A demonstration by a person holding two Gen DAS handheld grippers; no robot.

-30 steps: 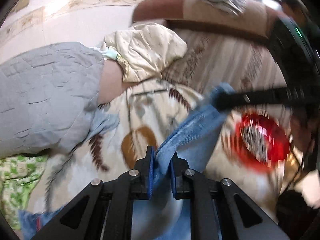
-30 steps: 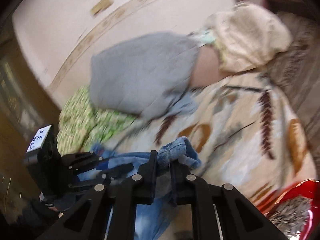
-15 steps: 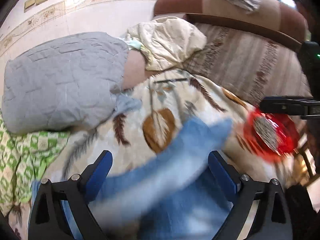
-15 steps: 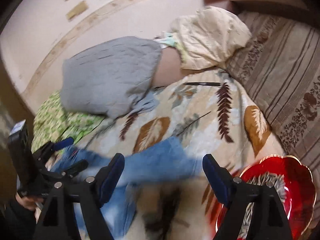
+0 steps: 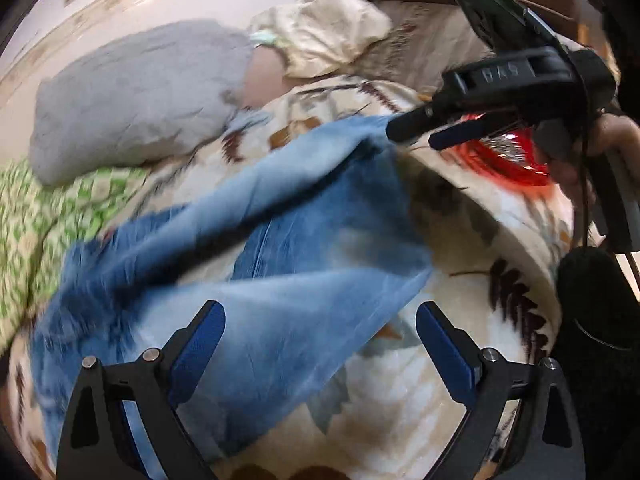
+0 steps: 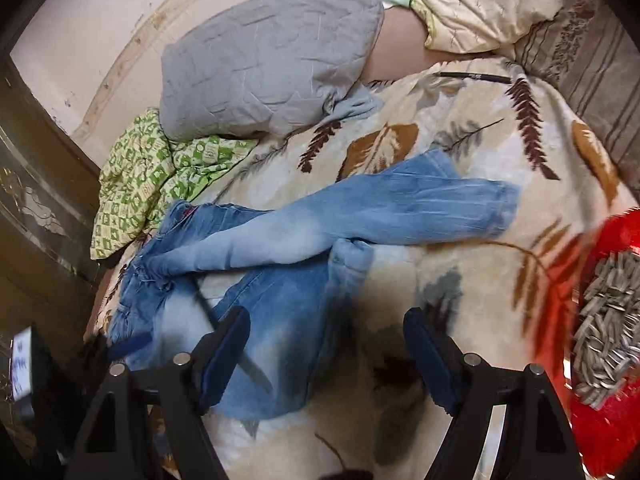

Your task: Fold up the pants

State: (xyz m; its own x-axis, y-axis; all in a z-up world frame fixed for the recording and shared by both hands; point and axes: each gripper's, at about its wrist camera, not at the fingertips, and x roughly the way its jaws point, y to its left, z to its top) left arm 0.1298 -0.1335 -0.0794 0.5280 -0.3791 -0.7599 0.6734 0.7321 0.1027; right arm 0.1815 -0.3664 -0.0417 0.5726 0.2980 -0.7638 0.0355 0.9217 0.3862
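Note:
Light blue jeans (image 6: 400, 204) lie loose and crumpled on the leaf-print blanket (image 6: 460, 128). One leg stretches to the right, and the other runs down toward my right gripper (image 6: 326, 328). That gripper is open just above the denim, holding nothing. In the left wrist view the jeans (image 5: 280, 240) spread across the middle. My left gripper (image 5: 320, 324) stands wide open over a leg, its pads off the cloth. The right gripper (image 5: 416, 136) hovers by the far leg end.
A red dish of sunflower seeds (image 6: 608, 320) sits at the right edge of the blanket. A grey pillow (image 6: 272, 60), a cream pillow (image 6: 480, 0) and a green-patterned cloth (image 6: 144, 184) lie at the back and left. A striped sofa back (image 6: 592, 80) borders the right.
Both grippers were shut on ends of the jeans a second ago. They opened and let the denim drop onto the blanket, then sank lower toward it.

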